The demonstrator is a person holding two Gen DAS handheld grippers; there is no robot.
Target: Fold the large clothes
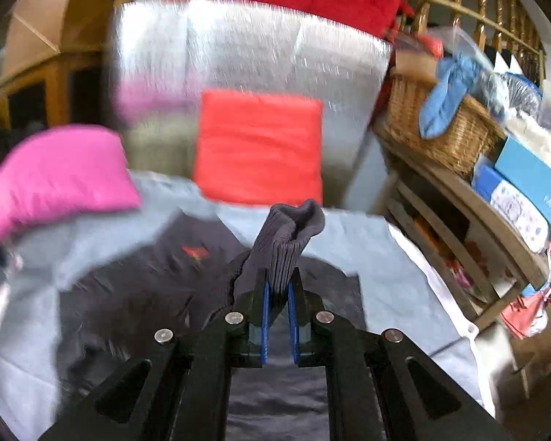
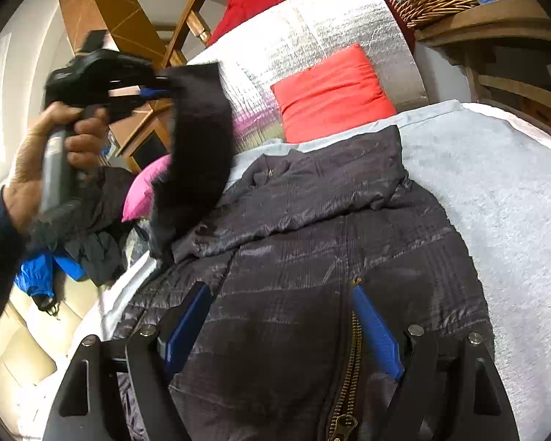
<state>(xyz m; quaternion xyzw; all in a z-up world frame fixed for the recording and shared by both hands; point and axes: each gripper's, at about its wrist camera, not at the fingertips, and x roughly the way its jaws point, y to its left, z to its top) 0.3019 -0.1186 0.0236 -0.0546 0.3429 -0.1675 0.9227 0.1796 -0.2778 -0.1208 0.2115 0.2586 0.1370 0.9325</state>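
A dark grey quilted jacket [image 2: 312, 242] with a brass zipper [image 2: 349, 360] lies on a light blue sheet [image 2: 496, 191] on the bed. My left gripper [image 1: 278, 286] is shut on the ribbed cuff [image 1: 286, 239] of its sleeve and holds it lifted above the jacket body [image 1: 128, 294]. In the right wrist view the left gripper [image 2: 161, 90] holds that sleeve [image 2: 198, 154] raised at the left. My right gripper [image 2: 281, 312] is open, low over the jacket's front by the zipper, with nothing between its fingers.
An orange-red cushion [image 1: 260, 147] and a pink cushion [image 1: 55, 176] rest at the head of the bed against a silver padded mat [image 1: 246, 47]. A wicker basket [image 1: 440, 128] and boxes sit on a wooden shelf at the right. More clothes [image 2: 80, 242] pile at the left.
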